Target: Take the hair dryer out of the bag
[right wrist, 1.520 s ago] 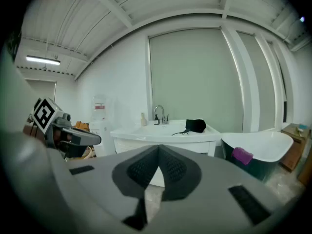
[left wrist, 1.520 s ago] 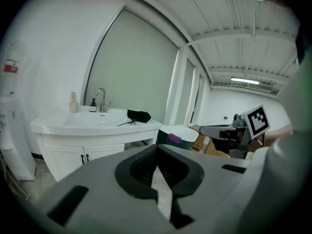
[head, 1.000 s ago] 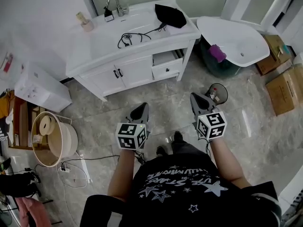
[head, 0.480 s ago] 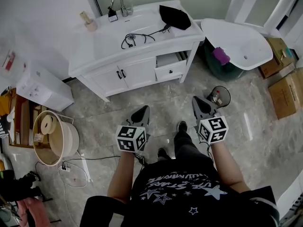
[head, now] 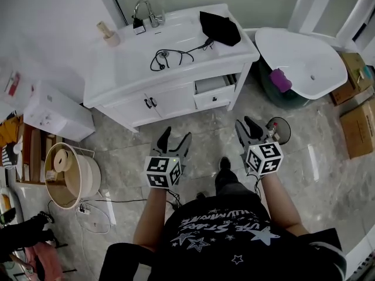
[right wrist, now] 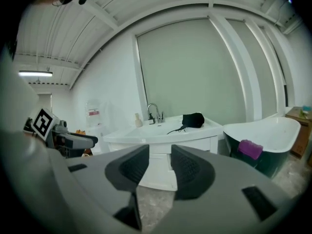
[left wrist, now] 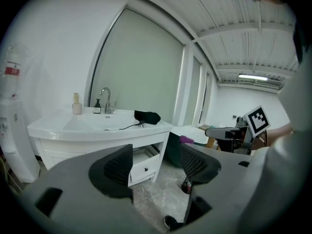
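Low in the frame, the person holds both tools out over the grey floor (head: 202, 122). The left gripper (head: 176, 137), lower middle, has just been opening its jaws: they stand wide apart with only floor between them. The right gripper (head: 246, 124), a little right of it, has also just been opening, but only to a narrow gap, and it holds nothing. Just beyond its tips, a small round bin (head: 282, 129) sits on the floor.

Farther up the frame is the white vanity (head: 135, 84), well apart from both tools, with one drawer (head: 212, 90) pulled out at its right end. The black bag (head: 220, 28) lies on the countertop's upper right corner, untouched. A dark cord (head: 167, 56) runs out of it and coils near the middle of the counter; the dryer itself I cannot see. A tap (head: 143, 7) stands at the counter's back edge. At the upper right is a white tub (head: 307, 57).
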`<state>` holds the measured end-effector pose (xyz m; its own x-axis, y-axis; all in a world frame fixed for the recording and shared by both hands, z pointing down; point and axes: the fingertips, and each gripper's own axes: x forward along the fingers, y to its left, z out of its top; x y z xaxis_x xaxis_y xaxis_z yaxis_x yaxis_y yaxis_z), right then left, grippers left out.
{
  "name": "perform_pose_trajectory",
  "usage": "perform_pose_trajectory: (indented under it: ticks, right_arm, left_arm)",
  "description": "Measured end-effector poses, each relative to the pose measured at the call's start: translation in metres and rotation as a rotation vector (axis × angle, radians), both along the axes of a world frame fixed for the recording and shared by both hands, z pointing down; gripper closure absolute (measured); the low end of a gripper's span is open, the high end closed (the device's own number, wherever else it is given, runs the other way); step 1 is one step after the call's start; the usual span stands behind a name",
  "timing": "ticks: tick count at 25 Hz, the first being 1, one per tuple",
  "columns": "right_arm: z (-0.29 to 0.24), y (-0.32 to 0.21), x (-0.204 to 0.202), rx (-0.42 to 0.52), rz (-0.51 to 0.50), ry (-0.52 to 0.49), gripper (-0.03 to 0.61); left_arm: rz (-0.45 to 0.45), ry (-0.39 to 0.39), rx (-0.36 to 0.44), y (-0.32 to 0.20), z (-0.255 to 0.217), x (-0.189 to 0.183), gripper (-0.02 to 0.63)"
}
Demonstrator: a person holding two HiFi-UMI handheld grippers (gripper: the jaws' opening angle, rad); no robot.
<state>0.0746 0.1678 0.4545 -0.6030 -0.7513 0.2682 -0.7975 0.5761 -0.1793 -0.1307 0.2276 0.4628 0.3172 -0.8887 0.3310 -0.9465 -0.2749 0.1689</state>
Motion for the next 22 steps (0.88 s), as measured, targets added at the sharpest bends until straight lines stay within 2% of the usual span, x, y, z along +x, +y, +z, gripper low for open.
perform_pose_trajectory:
  ticks: [7,11,15,22]
  right_arm:
    - [0.001,-0.079,0.006,-0.031,-0.067,-0.054,0.291]
    - [0.003,-0.116,0.022,-0.037,-0.08,-0.06,0.212]
    - [0.003,-0.151,0.044,-0.023,-0.069,-0.055,0.214]
    - [0.009,-0.19,0.074,-0.009,-0.068,-0.023,0.255]
  left_arm:
    - [0.004,0.039,-0.026,-0.068,-0.003,0.023,0.224]
    - [0.009,0.031,-0.029,-0.103,-0.004,0.045,0.204]
    - [0.009,0.002,-0.021,-0.133,-0.008,0.062,0.204]
    - [0.003,-0.031,-0.014,-0.174,-0.01,0.082,0.204]
